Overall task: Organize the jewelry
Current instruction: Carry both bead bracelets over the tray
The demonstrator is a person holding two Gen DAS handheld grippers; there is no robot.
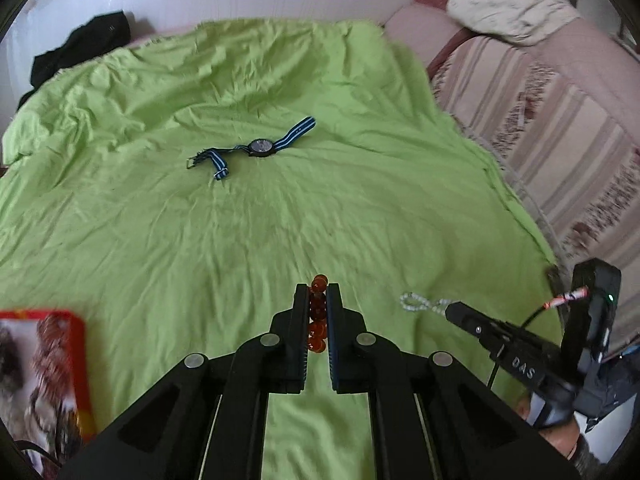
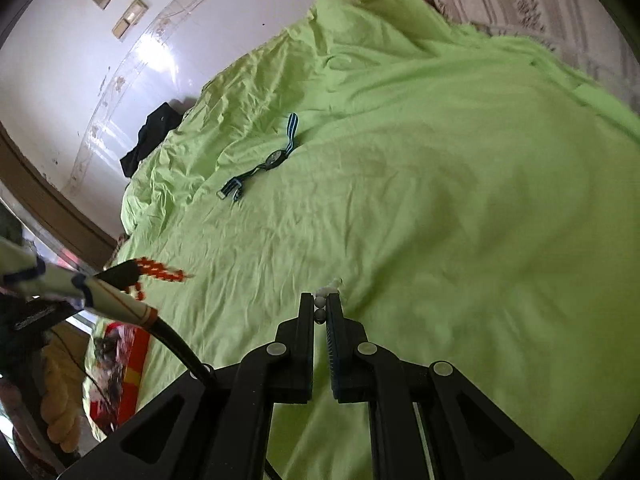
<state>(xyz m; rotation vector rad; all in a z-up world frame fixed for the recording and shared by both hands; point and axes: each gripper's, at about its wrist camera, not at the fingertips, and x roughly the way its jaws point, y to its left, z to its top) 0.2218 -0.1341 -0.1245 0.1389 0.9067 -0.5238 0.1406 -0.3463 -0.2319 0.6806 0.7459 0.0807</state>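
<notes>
My left gripper [image 1: 318,294] is shut on an orange bead bracelet [image 1: 318,312] and holds it above the green sheet [image 1: 200,240]. My right gripper [image 2: 321,304] is shut on a white bead bracelet [image 2: 322,296]; in the left wrist view that bracelet [image 1: 420,303] hangs from the right gripper's tip [image 1: 454,312]. A wristwatch with a blue striped strap [image 1: 256,148] lies flat on the sheet ahead of both grippers; it also shows in the right wrist view [image 2: 268,160]. The orange bracelet shows blurred at the left of the right wrist view [image 2: 160,272].
A red box with a printed picture [image 1: 44,376] lies at the left near edge of the bed, also in the right wrist view [image 2: 120,368]. Dark clothing [image 1: 80,48] lies at the far left corner. A striped sofa with a pillow [image 1: 540,80] borders the right side.
</notes>
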